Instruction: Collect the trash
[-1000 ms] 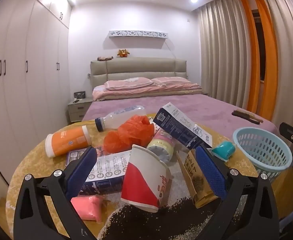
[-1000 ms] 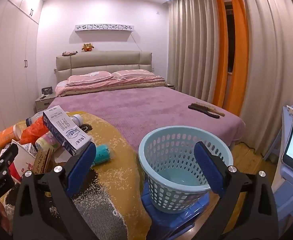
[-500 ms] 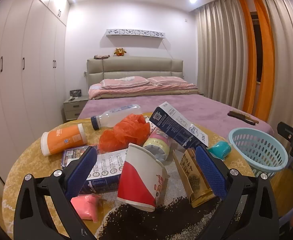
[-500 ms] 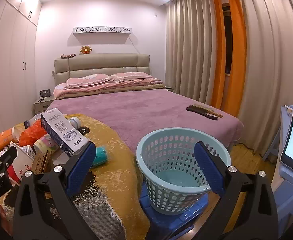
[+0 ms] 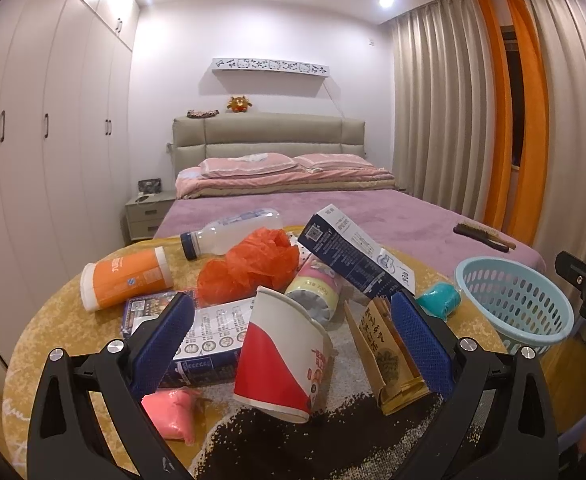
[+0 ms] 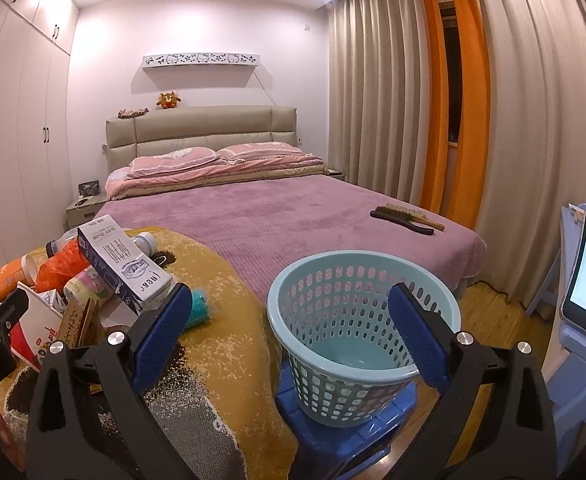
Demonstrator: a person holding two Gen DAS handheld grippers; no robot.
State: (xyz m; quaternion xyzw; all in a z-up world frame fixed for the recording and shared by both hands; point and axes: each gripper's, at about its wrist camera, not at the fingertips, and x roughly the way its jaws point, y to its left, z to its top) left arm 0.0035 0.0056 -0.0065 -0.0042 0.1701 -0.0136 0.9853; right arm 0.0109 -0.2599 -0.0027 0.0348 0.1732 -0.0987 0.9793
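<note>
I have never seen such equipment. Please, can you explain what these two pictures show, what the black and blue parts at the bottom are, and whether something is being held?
A person carries one hand-held tool in each hand. Each tool has a camera looking forward along its two blue-padded fingers, so each picture is one tool's own view.

The left view shows the left tongs, open and holding nothing, in front of a round table with a yellow cloth. On it lies trash: a red and white paper cup, an orange canister, a clear bottle, a crumpled orange bag, a blue and white carton and a brown paper packet.

The right view shows the right tongs, also open and holding nothing, in front of a light blue basket standing on a blue stool beside the table. I see no trash in the basket.
</note>
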